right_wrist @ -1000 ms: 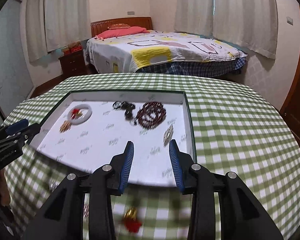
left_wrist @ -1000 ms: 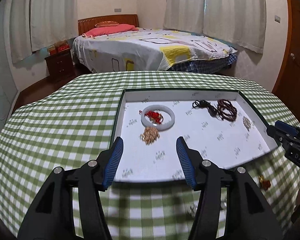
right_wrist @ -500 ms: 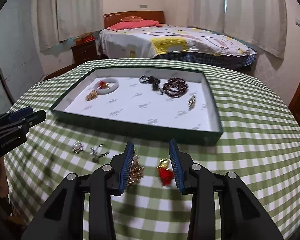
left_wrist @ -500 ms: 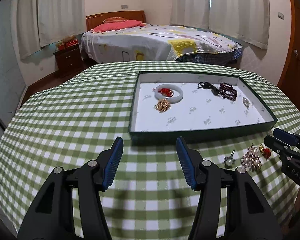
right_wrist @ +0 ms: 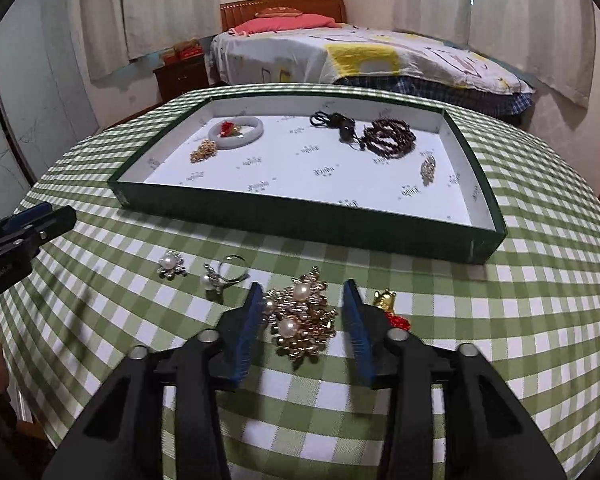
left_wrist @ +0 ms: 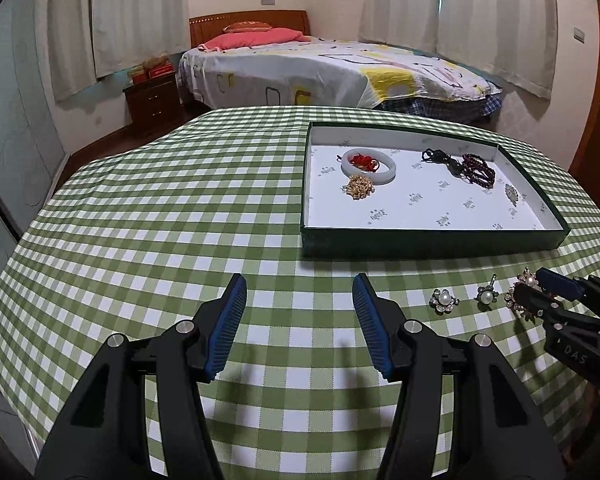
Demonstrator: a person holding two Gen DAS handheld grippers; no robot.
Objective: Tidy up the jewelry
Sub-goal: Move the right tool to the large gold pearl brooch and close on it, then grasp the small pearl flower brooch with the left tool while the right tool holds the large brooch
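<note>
Loose pieces on table: four, in a row in front of the tray on the green-and-white checked cloth of the table [right_wrist: 500, 320].
Pearl earring [right_wrist: 171, 265]: one, a single pearl in a ring of small clear stones, farthest left.
Pearl ring [right_wrist: 224, 274]: one, thin silver band with a pearl, just right of the earring.
Gold brooch [right_wrist: 302, 318]: one, a large cluster of gold leaves with pearls set in it, lumpy and shiny.
Gold-and-red charm [right_wrist: 390, 308]: one, small gold top over a red knot, partly hidden behind my right finger.
Tray [right_wrist: 312, 220]: one, shallow rectangle, dark green outer walls, white printed paper lining.
Tray contents: five pieces. A smooth pale bangle [right_wrist: 236, 132] with a red knot inside it; a small gold chain heap [right_wrist: 204, 151] just beside it; a black cord pendant [right_wrist: 338, 124]; a coiled dark red bead strand [right_wrist: 388, 140] touching the cord; a small oval sparkly brooch [right_wrist: 428, 168] near the right wall.
My right hand-held gripper [right_wrist: 302, 316]: spread apart, low over the table, the gold brooch between its blue ribbed pads [right_wrist: 244, 332], nothing grasped.
My left hand-held gripper [left_wrist: 298, 320]: spread wide over bare cloth, holding nothing, well left of the loose pieces.
Beyond the table: one bed [left_wrist: 320, 68] with a patterned cover.
</note>
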